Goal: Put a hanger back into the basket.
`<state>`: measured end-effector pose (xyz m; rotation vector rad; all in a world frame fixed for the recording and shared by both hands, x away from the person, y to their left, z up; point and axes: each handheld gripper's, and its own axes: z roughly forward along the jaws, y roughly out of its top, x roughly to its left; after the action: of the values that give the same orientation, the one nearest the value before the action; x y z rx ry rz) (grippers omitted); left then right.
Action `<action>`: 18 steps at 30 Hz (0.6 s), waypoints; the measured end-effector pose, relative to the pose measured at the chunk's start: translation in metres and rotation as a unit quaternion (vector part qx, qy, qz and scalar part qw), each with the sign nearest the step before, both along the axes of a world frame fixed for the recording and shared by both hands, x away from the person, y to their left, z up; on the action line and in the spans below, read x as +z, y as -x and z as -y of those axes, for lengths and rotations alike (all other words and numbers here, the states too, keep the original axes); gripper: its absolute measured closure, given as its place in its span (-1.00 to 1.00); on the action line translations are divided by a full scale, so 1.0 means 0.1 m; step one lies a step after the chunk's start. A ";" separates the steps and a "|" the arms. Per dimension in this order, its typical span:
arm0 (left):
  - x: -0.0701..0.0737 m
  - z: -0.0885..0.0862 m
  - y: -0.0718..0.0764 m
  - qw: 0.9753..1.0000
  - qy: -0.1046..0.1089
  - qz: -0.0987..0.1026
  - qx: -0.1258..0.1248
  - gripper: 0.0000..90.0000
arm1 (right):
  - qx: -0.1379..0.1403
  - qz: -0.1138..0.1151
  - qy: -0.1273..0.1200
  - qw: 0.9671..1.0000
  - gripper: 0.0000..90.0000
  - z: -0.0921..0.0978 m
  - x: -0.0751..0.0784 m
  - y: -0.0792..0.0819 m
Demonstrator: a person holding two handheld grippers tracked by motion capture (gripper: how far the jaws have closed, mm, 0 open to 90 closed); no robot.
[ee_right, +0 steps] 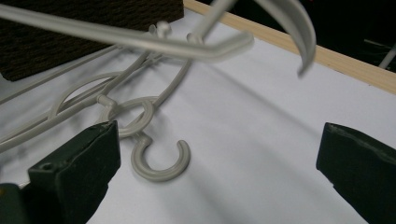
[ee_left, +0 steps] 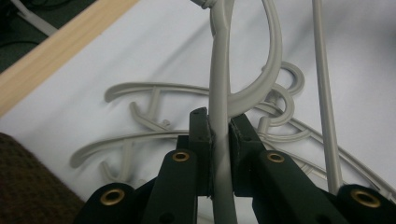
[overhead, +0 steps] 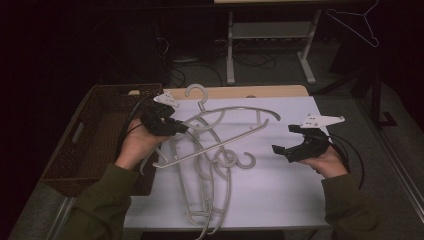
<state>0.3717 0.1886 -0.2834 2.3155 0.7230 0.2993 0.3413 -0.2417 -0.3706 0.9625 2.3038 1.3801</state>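
Hangers are lying in a loose pile across the white sheet (overhead: 280,175) covering the bench (overhead: 240,92). Left gripper (overhead: 181,128) is clamping its jaws onto the raised hanger (overhead: 225,131), gripping a grey bar of it; in the left gripper view that bar (ee_left: 220,93) is running straight up between the two closed jaws, and the hanger's curved arm is sweeping off to the right above them. The raised hanger is sitting tilted above the pile, its hook (overhead: 196,94) pointing toward the far edge of the bench. Flat hangers (overhead: 210,195) are resting on the sheet beneath it, just beside the left gripper and toward the person. A hanger hook (overhead: 245,161) is lying flat on the sheet between the two grippers. Right gripper (overhead: 282,142) is standing with jaws wide apart and nothing between them, well apart from the raised hanger's end; in the right gripper view the flat hook (ee_right: 161,161) is lying near the left-hand jaw. A dark woven basket (overhead: 102,135) is sitting at the left side of the bench, beside the left hand (overhead: 135,147)
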 end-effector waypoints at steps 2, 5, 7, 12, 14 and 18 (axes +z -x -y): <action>0.05 -0.07 0.00 1.000 0.005 0.002 0.008 0.82 | -0.004 0.000 0.001 1.000 -1.00 0.01 -0.01 0.01; 0.10 -0.14 -0.01 1.000 0.004 0.009 0.013 0.82 | -0.006 0.000 0.000 1.000 -1.00 0.02 -0.01 0.00; 0.14 -0.23 -0.02 1.000 0.008 0.012 0.020 0.82 | -0.007 -0.001 -0.002 1.000 -1.00 0.02 -0.02 0.00; 0.21 -0.46 -0.03 0.999 0.016 0.019 0.041 0.82 | -0.011 -0.001 -0.002 1.000 -1.00 0.02 -0.03 -0.01; 0.23 -0.55 -0.03 0.998 0.018 0.022 0.048 0.82 | -0.011 -0.003 -0.003 1.000 -1.00 0.02 -0.03 -0.01; 0.27 -0.73 -0.03 0.997 0.020 0.026 0.064 0.82 | -0.010 -0.002 -0.002 1.000 -1.00 0.01 -0.03 -0.02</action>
<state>0.3748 0.2615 -0.2566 2.2189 0.8459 0.3984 0.3432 -0.2431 -0.3736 0.9881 2.2889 1.3778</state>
